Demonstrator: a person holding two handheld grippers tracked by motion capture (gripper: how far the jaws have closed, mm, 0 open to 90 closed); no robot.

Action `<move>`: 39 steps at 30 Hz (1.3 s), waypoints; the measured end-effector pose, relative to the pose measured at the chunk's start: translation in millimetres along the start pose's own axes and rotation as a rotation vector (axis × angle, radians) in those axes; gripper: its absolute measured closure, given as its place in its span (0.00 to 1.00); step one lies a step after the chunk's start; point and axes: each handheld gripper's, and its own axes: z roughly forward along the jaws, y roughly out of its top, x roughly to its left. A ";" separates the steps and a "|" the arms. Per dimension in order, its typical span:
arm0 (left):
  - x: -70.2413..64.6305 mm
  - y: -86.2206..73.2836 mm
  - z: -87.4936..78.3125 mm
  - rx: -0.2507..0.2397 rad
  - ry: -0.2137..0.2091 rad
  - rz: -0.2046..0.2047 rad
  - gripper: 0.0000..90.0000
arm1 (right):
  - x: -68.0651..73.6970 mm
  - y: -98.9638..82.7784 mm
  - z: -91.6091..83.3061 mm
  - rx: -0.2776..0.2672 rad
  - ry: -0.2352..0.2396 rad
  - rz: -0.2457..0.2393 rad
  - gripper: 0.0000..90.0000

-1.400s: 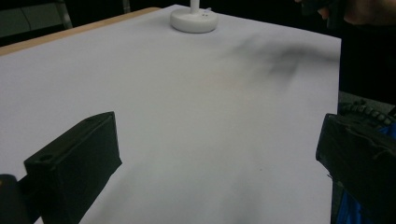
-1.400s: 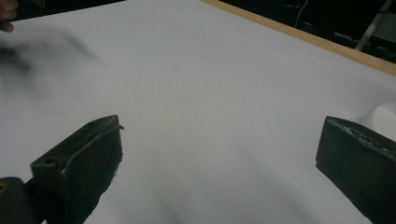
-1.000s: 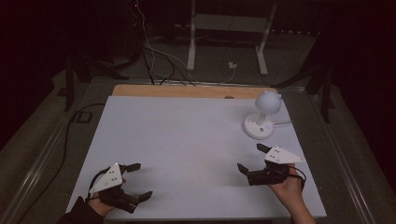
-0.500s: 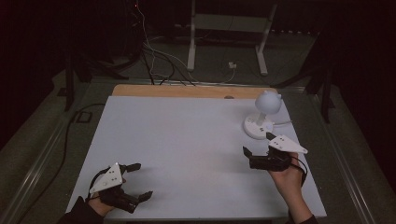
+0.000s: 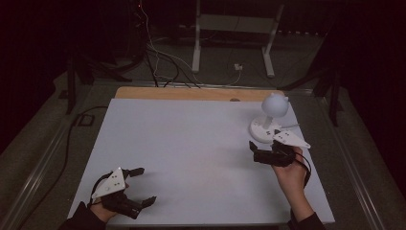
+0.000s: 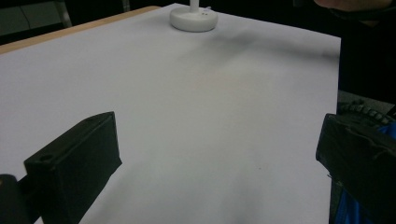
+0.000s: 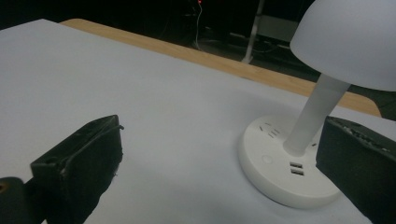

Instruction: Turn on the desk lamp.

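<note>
A white table [image 5: 191, 143] fills the middle of the high view, with a strip of bare wood [image 5: 191, 93] showing along its far edge. The room around it is dark. On the floor beyond the table lie cables [image 5: 158, 57], and the white legs of a stand [image 5: 234, 38] rise there.

A small white lamp [image 5: 269, 117] stands near the table's far right corner. It has a round shade, a short stem and a flat round base. In the right gripper view the base [image 7: 285, 172] shows sockets and two small ports on its top face.

The left tongs [image 5: 141, 186] sit low at the near left corner of the table, held in the person's left hand [image 5: 103, 208], with the jaws spread wide apart and nothing between them. In the left gripper view the two black jaws frame bare table, and the lamp's base [image 6: 193, 18] lies well apart at the far side.

The right tongs [image 5: 253, 151] are held in the right hand [image 5: 289, 175] just in front of the lamp, near its base. Their jaws are open and grip nothing. In the right gripper view the lamp stands between the jaws but farther off, its stem close to the right jaw's edge.
</note>
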 end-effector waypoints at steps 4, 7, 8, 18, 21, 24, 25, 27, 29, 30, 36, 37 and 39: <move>-0.2 -0.1 -0.2 0.003 0.000 0.001 0.00 | -1.3 1.8 6.3 0.012 -0.006 0.010 0.00; -0.3 0.0 0.0 0.000 0.000 -0.001 0.00 | -2.6 3.1 11.0 0.019 -0.013 0.014 0.00; -0.3 -0.2 0.1 0.003 0.002 0.001 0.00 | -3.5 3.4 12.8 0.016 -0.011 0.018 0.00; -0.4 0.1 -0.2 0.000 0.000 0.000 0.00 | -8.9 3.5 29.4 0.044 -0.040 0.033 0.00; -0.7 -0.1 -0.1 0.006 0.000 0.004 0.00 | -11.0 1.3 33.9 0.064 -0.048 0.048 0.00; -0.9 0.2 -0.1 0.003 -0.002 0.000 0.00 | -11.6 -1.7 39.6 0.069 -0.089 0.077 0.00; -1.0 0.0 0.0 0.005 0.000 0.001 0.00 | -12.5 -3.1 41.4 0.071 -0.090 0.093 0.00; -1.1 0.0 0.1 0.007 0.000 0.002 0.00 | -13.4 -5.8 44.1 0.080 -0.105 0.107 0.00; -1.1 0.1 0.1 0.004 0.000 0.002 0.00 | -14.3 -7.6 45.2 0.086 -0.107 0.120 0.00; -0.9 0.0 0.3 0.007 0.001 0.003 0.00 | -14.9 -8.4 45.4 0.085 -0.112 0.120 0.01; -1.0 0.0 0.3 0.007 0.000 0.002 0.00 | -18.3 -9.6 46.3 0.111 -0.142 0.163 0.18; -1.3 -0.1 0.4 0.008 0.001 0.003 0.00 | -19.0 -9.7 47.0 0.125 -0.147 0.170 0.19; -1.3 0.0 0.4 0.009 0.000 0.003 0.00 | -20.7 -10.3 48.3 0.135 -0.158 0.179 0.29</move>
